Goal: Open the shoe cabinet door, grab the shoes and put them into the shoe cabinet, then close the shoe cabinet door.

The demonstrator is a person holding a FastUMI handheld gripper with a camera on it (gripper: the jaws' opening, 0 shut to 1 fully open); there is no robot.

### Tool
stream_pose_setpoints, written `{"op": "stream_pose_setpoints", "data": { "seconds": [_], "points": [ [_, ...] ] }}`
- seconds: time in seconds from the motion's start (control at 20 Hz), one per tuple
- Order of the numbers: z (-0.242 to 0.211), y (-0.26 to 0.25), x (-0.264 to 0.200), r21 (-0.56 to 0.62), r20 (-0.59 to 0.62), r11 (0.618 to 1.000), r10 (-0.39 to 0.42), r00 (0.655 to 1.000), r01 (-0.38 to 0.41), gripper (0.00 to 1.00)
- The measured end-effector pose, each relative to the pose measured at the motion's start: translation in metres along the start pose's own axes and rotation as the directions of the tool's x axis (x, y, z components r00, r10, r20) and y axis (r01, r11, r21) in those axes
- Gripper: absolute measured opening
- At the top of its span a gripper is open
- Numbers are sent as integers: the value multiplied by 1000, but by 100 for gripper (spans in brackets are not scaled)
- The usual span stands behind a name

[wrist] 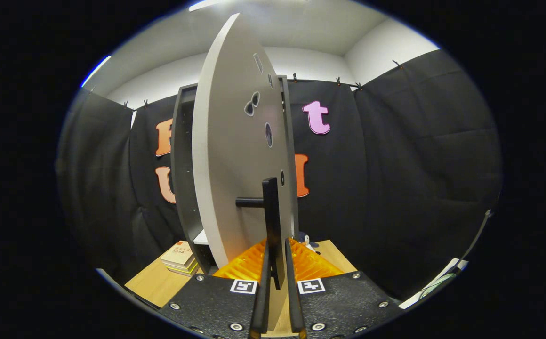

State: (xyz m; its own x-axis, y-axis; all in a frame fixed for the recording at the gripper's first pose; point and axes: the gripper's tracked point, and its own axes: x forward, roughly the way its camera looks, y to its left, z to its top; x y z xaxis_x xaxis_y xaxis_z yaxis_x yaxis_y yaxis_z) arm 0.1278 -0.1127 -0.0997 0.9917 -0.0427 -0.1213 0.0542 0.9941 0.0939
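With orange ribbed fingers [254,266] pinched narrowly around black bar door handle [271,221], gripper [277,268] holds grey cabinet door [235,165] edge-on at twelve o'clock; open room toward three.

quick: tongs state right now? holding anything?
Tongs: shut on the black door handle of the cabinet door, an orange finger on each side; door stands partly open.

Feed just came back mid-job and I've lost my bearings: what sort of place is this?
Likely a small recording booth, not a real home: black cloth walls clipped up all round, a shoe cabinet on a wooden table, a few books beside it. The fingers are closed on the cabinet door's handle.
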Motion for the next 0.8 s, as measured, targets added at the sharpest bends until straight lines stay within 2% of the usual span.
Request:
{"op": "stream_pose_setpoints", "data": {
  "seconds": [0.25, 0.35, 0.45, 0.6, 0.8],
  "points": [
    [-2, -27, -9, -16, 5, 1000, -19, 1000, 19, 17],
    [2, -43, -11, -42, 13, 997, -61, 998, 62, 16],
    [5, -59, -13, -56, 19, 991, -122, 992, 123, 11],
    [9, -76, -20, -55, 27, 975, -214, 976, 215, 10],
    [16, -88, -34, -59, 43, 935, -348, 936, 351, 10]
  ]
}}
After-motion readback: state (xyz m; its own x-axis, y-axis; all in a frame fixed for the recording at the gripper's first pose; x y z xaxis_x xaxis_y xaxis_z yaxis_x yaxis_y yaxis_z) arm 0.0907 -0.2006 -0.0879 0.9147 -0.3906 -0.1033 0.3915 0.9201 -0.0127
